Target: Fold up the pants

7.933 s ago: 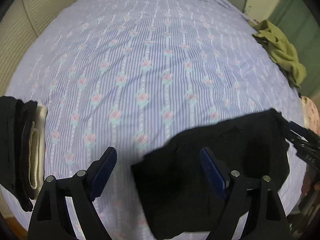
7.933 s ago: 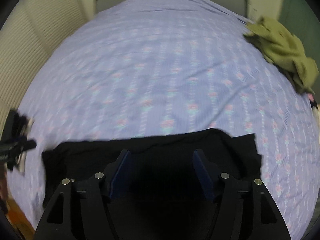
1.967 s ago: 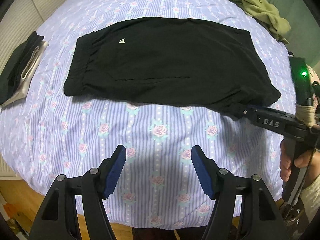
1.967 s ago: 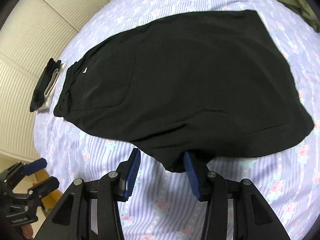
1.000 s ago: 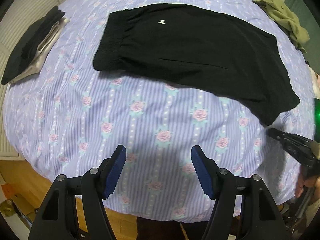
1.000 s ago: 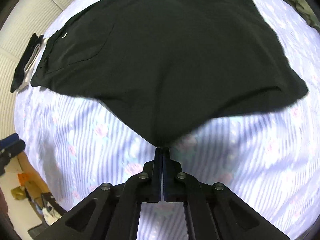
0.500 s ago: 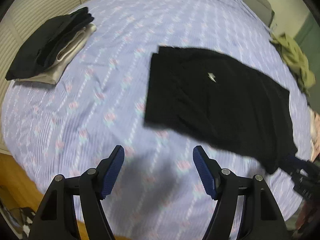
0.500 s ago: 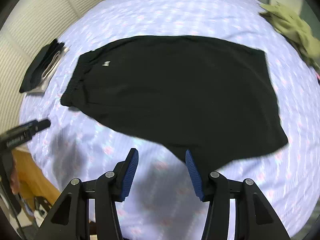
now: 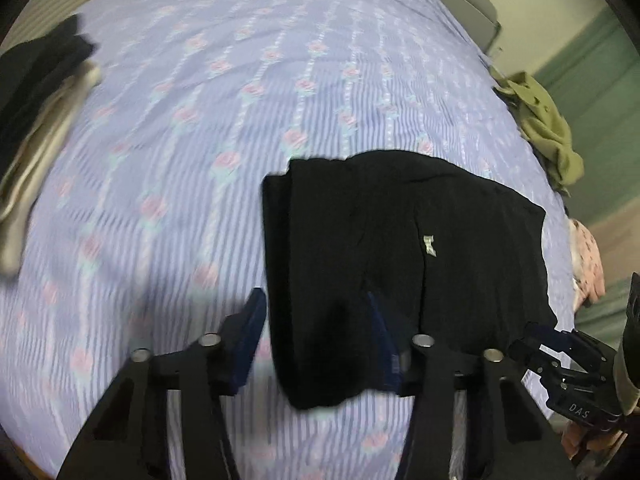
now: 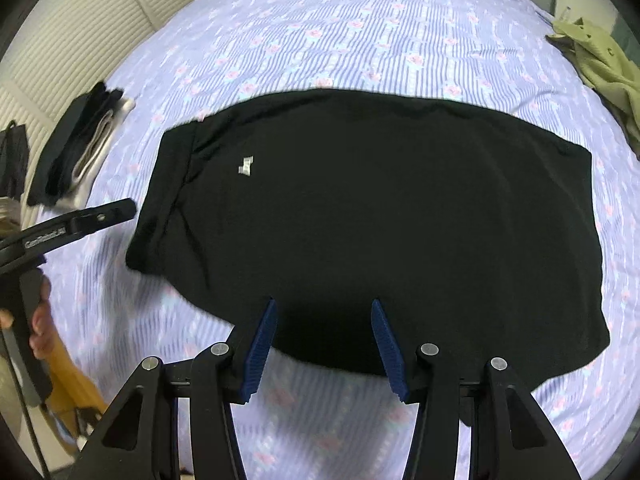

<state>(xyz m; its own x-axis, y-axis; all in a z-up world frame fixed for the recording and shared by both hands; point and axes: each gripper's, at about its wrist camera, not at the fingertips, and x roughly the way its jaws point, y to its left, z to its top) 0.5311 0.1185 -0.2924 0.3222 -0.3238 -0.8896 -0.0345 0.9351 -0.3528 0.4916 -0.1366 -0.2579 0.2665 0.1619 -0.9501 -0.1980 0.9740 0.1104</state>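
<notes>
Closing left gripper (image 9: 316, 334) straddling black pants (image 9: 400, 260) waistband corner; right gripper (image 10: 324, 338) released, downward-angled.

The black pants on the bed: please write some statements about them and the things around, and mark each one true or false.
1. The black pants lie on a striped floral bedsheet. True.
2. The pants carry a small white logo. True.
3. The olive garment lies on top of the pants. False: it lies apart, near the bed's far edge.
4. The right gripper is shut. False: its jaws stand apart.
</notes>
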